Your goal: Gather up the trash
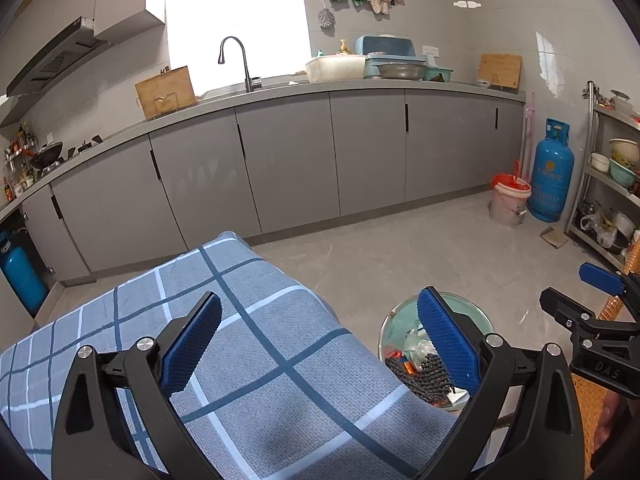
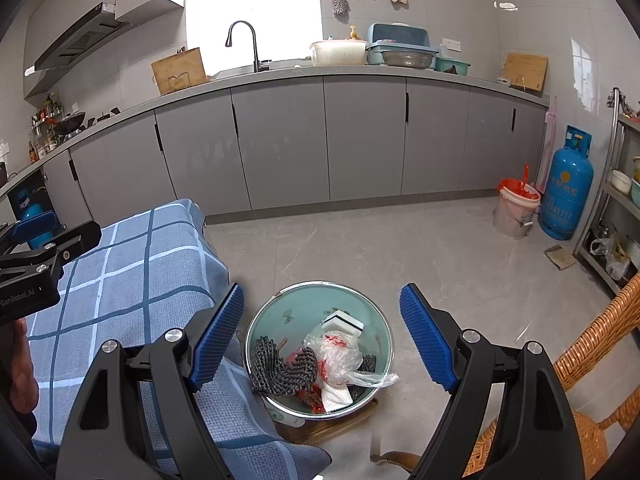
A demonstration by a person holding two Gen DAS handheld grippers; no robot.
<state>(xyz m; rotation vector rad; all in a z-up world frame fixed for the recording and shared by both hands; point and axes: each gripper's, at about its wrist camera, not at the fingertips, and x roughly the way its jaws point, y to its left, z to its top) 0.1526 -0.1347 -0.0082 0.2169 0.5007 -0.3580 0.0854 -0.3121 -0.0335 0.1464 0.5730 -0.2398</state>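
A round metal trash bin [image 2: 304,304] stands on the floor beside the table. Inside it lie a dark knitted cloth [image 2: 276,368], a clear plastic bag with red marks [image 2: 340,356], a white sponge block [image 2: 344,320] and white paper [image 2: 334,398]. My right gripper [image 2: 322,292] hangs open above the bin with nothing between its pads. My left gripper [image 1: 320,300] is open too; it straddles the corner of the blue checked tablecloth [image 1: 260,360], and its right pad hides part of the bin [image 1: 400,320]. Each gripper shows at the edge of the other's view: the right gripper [image 1: 562,284], the left gripper [image 2: 68,226].
Grey kitchen cabinets [image 2: 280,140] run along the far wall. A pink bucket with a red liner [image 2: 516,208] and a blue gas cylinder [image 2: 566,196] stand at the right. A wicker chair [image 2: 592,344] sits close on the right, with a metal shelf [image 2: 616,200] behind it.
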